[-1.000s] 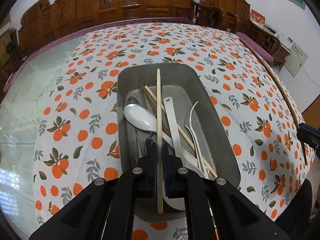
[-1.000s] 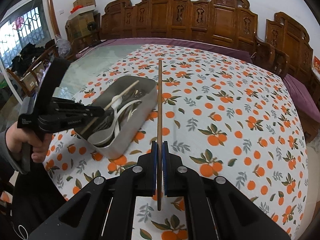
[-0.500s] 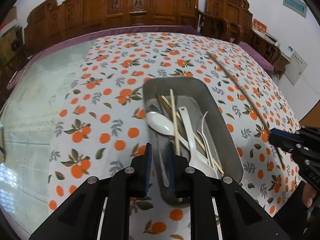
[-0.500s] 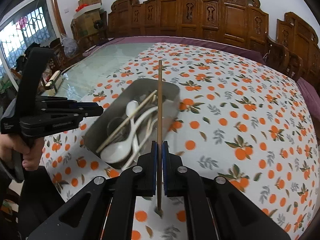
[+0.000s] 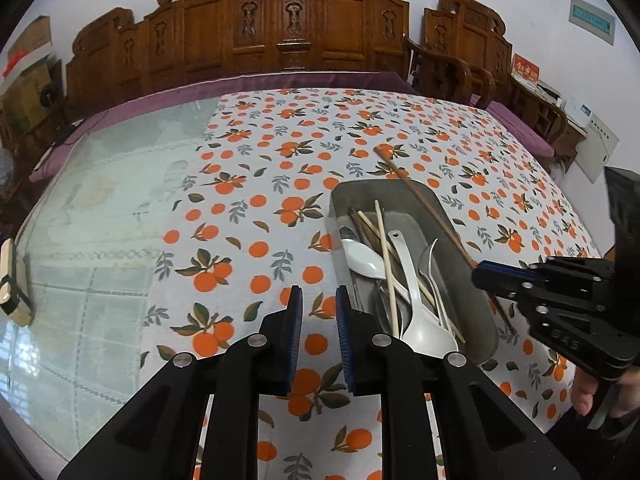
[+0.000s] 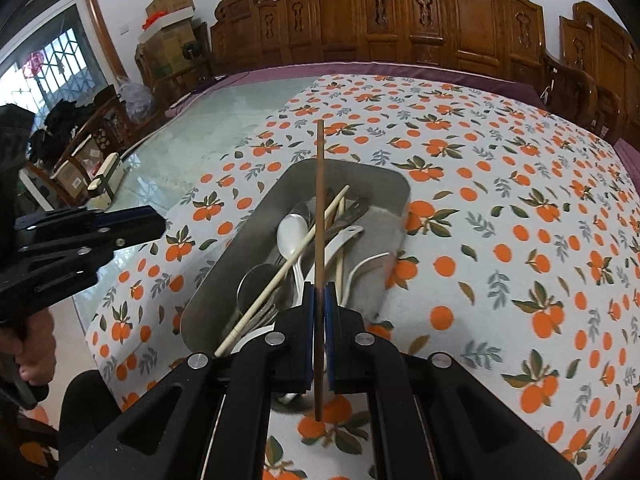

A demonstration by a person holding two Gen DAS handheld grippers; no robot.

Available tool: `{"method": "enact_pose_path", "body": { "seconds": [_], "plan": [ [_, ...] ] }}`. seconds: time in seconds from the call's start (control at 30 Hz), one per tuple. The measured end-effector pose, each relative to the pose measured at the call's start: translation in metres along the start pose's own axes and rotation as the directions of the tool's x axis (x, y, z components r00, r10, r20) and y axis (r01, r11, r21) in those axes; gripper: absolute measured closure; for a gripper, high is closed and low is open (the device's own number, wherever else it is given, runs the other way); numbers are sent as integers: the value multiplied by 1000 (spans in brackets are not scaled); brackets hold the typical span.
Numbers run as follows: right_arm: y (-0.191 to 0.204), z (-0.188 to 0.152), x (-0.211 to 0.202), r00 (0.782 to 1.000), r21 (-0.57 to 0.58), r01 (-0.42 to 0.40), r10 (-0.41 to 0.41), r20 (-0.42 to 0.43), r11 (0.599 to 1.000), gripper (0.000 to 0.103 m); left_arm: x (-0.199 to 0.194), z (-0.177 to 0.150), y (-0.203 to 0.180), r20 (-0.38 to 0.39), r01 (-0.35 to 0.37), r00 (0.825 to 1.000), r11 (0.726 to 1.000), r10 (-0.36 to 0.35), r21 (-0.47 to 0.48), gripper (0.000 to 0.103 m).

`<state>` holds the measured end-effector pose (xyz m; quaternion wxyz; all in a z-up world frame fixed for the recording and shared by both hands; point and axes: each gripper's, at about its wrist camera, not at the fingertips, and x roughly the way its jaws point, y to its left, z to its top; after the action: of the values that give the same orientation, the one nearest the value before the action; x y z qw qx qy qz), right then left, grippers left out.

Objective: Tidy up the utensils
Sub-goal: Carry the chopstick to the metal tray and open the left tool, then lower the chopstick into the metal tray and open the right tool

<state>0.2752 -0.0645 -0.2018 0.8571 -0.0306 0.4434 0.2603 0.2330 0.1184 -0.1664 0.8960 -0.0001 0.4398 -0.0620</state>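
Over metal tray (image 6: 396, 200) of spoons and pale chopsticks: dark chopstick (image 6: 319, 216), lying clamped lengthwise in right gripper (image 6: 319, 312). Beside tray, left of it: left gripper (image 5: 319, 312), hanging parted, gripping nothing, above orange-print tablecloth (image 5: 256, 184).

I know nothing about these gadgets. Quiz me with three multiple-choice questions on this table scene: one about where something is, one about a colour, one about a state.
1. Where are the white spoons?
A. on the bare glass
B. in the metal tray
C. on a chair

2. What colour is the fruit printed on the tablecloth?
A. blue
B. green
C. orange

3. How does the right gripper stand?
A. shut on the dark chopstick
B. open, holding nothing
C. shut on a spoon

Answers:
1 B: they lie among pale chopsticks inside the tray.
2 C: oranges cover the cloth.
3 A: its jaws pinch the stick above the tray; the left gripper gapes open.
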Motion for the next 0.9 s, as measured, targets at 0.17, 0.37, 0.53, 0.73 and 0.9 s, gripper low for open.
{"method": "enact_pose_path", "body": {
  "seconds": [0.17,0.37,0.53,0.73,0.9],
  "plan": [
    [8,-2,17,1000,-18,8,-9,-27,1000,97,-4,-2,4,2,-2,1000,1000,2,1,87],
    [11,-6,30,999,-20,15,-16,-50,1000,97,-8,-3,7,7,-2,1000,1000,2,1,87],
    [11,-5,34,997,-20,51,-52,-56,999,97,-9,-2,9,11,1,1000,1000,-1,-6,87],
    [14,-3,39,995,-33,67,-69,-67,997,97,-8,-3,9,5,-1,1000,1000,2,-4,87],
    [19,-4,38,997,-36,39,-41,-67,999,97,-6,-6,10,-3,-3,1000,1000,3,-7,87]
  ]
}}
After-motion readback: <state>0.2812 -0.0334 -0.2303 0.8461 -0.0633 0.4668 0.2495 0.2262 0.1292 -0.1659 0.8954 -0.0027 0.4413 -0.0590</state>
